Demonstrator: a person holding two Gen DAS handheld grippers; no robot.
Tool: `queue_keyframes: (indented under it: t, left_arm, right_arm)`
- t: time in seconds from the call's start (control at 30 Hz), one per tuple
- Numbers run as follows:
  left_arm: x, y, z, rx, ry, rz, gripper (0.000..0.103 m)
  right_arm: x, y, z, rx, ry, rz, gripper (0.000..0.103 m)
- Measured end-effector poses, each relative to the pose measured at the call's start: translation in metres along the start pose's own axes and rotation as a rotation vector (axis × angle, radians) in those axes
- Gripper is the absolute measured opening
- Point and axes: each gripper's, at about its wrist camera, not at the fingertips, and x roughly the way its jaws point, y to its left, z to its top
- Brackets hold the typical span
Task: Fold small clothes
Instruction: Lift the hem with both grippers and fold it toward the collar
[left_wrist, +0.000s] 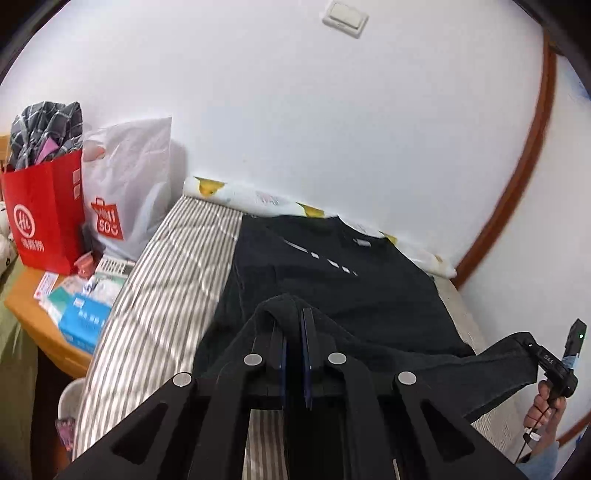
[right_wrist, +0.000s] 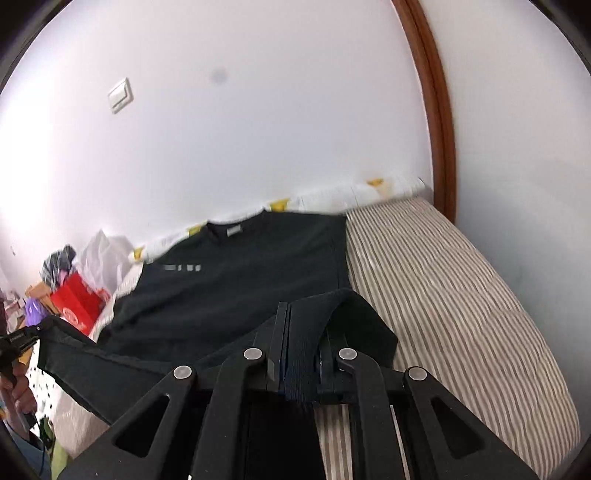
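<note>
Soft black T-shirt (left_wrist: 332, 280) on ribbed striped mattress (left_wrist: 166, 280), hem bunched, seemingly pinched in both claws (left_wrist: 293, 332) (right_wrist: 303, 332)

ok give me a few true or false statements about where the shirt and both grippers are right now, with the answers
1. The left gripper is shut on the black t-shirt. True.
2. The right gripper hangs open, clear of the cloth. False: its fingers are closed on a fold of the t-shirt.
3. The t-shirt lies on a striped bed, collar toward the wall. True.
4. The t-shirt is already folded into a small square. False: its body still lies spread out, with only the near edge lifted.
5. The red paper bag stands on the bed beside the shirt. False: it stands on the wooden side table next to the bed.
</note>
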Motion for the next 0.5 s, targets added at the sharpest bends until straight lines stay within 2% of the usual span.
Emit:
queue_keyframes:
  t: [0.3, 0.5]
  left_arm:
    - [0.087, -0.002, 0.049, 0.024, 0.019, 0.094, 0.006]
    - [0.144, 0.004, 0.056, 0.034, 0.077, 0.133, 0.007]
  right_arm:
    - [0.093, 0.008, 0.067, 0.014, 0.014, -0.028, 0.01]
    - [0.146, 0.006, 0.09, 0.031, 0.056, -0.059, 0.01]
